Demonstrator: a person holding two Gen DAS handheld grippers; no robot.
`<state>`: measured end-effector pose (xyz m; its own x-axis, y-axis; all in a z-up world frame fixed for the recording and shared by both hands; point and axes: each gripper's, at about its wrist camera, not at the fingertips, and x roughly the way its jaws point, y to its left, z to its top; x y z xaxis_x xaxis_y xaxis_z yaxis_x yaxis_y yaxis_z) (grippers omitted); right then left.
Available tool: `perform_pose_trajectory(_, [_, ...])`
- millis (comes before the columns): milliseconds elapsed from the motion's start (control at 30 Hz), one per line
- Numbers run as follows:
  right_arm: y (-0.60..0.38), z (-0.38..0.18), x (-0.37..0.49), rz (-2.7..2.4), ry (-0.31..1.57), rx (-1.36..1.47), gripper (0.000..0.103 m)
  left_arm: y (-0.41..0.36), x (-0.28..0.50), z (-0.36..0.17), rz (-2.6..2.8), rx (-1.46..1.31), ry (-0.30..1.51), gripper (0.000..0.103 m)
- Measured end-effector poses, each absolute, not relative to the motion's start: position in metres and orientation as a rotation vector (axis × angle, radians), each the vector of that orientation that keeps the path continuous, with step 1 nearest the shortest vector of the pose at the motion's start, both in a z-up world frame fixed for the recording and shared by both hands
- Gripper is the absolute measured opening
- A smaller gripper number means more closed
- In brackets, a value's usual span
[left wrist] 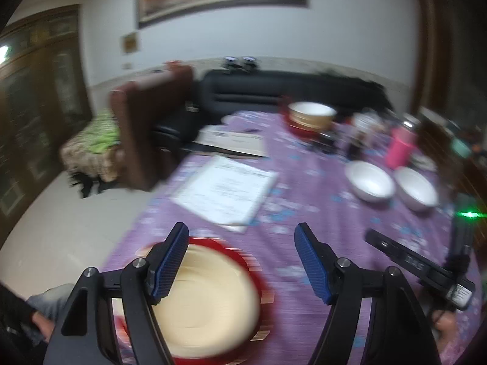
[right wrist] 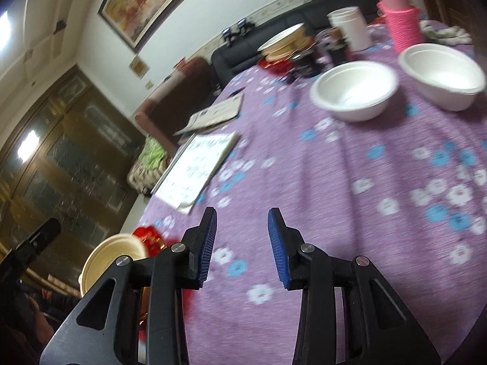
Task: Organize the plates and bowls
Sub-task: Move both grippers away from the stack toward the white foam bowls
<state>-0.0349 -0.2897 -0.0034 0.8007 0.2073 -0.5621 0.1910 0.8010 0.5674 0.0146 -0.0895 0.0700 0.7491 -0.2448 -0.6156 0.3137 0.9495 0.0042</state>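
**Two empty grippers, bowls waiting on the purple cloth**

The left gripper (left wrist: 240,261) is wide open and holds nothing. Just under it and to its left sits a cream bowl (left wrist: 207,298) on a red plate (left wrist: 246,258), close to the near edge of the table (left wrist: 319,188). The right gripper (right wrist: 242,245) is partly open, and nothing is between its blue pads either. Only the flowery cloth shows in the gap.

Two white bowls (right wrist: 354,91) sit side by side farther across the table, close together but maybe not touching. Behind them is a stack of bowls and plates (right wrist: 286,45), a white cup (right wrist: 350,27) and a pink bottle (right wrist: 401,21).

What could go wrong? The cream bowl and red plate are near the table edge. A bump from the open left finger could push them off onto the floor. The white bowls look light, so a poke from one finger may slide them away and not pick them up. A long reach for them could hit the pink bottle or the cup just behind and tip them over. The pictures are blurry, so aiming may be hard.

There is good open room in the middle of the cloth, between the grippers and the white bowls. A sheet of paper (left wrist: 225,188) lies to the left of that space. The far side is crowded. The left side drops off to the floor and a brown chair (left wrist: 152,121).
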Motion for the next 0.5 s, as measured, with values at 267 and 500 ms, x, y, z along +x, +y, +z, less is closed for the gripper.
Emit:
perform_pose_trajectory(267, [-0.359, -0.009, -0.062, -0.114, 0.633, 0.701, 0.044, -0.175, 0.013, 0.027, -0.502, 0.186, 0.824, 0.072])
perform_pose_trajectory(500, [-0.412, 0.004, -0.066, -0.197, 0.641, 0.746, 0.044, -0.232, 0.046, 0.029, -0.499, 0.189, 0.854, 0.072])
